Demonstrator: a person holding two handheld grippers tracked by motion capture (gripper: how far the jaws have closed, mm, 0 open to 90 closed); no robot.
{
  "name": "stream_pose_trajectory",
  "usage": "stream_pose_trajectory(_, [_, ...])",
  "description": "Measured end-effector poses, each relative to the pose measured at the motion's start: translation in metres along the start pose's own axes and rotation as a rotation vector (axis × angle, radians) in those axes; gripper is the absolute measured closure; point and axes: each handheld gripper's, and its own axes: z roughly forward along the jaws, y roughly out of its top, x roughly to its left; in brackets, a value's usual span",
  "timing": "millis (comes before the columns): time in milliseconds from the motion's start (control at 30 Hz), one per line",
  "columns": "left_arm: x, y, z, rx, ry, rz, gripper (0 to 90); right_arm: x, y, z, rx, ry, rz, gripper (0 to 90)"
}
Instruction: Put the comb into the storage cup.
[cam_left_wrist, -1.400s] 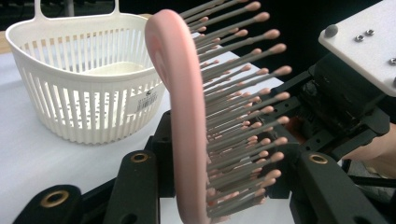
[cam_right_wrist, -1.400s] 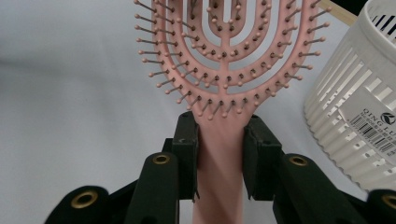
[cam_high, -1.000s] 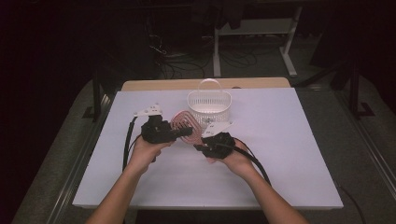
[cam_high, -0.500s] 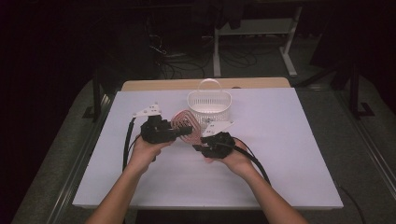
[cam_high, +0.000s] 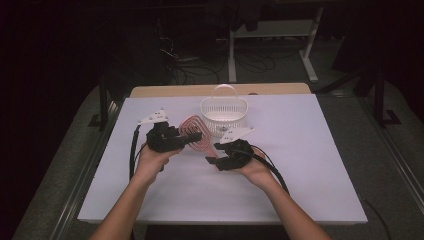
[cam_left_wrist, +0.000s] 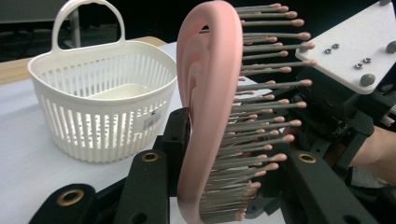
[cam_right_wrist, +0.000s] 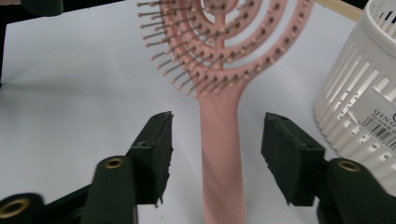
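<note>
Left gripper (cam_high: 192, 137): high view, you hold it at about 9 o'clock of the table's middle, jaws pinched on the head of the brush (cam_high: 191, 133).
Right gripper (cam_high: 212, 153): high view, just right of the left one; its jaws have just been opening, and they straddle the brush handle.
Basket (cam_high: 224, 111): high view, at 12 o'clock from both grippers, upright on the table (cam_high: 310, 165), handle loop up, near the brush but apart from it.

Left gripper view, grip: your jaws press the brush (cam_left_wrist: 208, 107) edge-on near the base of its head, bristles pointing to 3 o'clock.
Left gripper view, basket (cam_left_wrist: 100, 102): at 10 o'clock, open top clear.
Left gripper view, right gripper (cam_left_wrist: 336, 112): at 3 o'clock, close behind the bristles.

Right gripper view, jaws: spread, handle of the brush (cam_right_wrist: 222, 135) running between them toward 12 o'clock, neither pad touching.
Right gripper view, basket (cam_right_wrist: 359, 88): wall at 2 o'clock.

Handling: likely light, stiff plastic with an open ribbed head; the bristles flex, so they make a poor hold.
Where to grip: take the smooth handle or the solid rim, squarely, since the glossy surface may slip or pivot.
</note>
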Motion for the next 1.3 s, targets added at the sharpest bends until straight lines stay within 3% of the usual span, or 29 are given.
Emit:
stream_pose_trajectory(500, [0.007, 0.003, -0.014, -0.028, 0.033, -0.005, 64.5, -0.013, -0.005, -0.011, 0.003, -0.03, 0.084, 18.4])
stream_pose_trajectory(800, [0.01, 0.005, -0.02, -0.04, 0.046, -0.007, 64.4, -0.019, -0.012, -0.019, 0.014, -0.06, 0.112, 12.7])
stream_pose_trajectory(1100, [0.012, 0.006, -0.027, -0.052, 0.06, -0.012, 64.5, -0.027, -0.028, -0.036, -0.012, -0.1, 0.156, 7.6])
stream_pose_trajectory(1300, [0.014, 0.007, -0.031, -0.058, 0.069, -0.014, 64.5, -0.031, -0.045, -0.05, 0.006, -0.12, 0.179, 2.0])
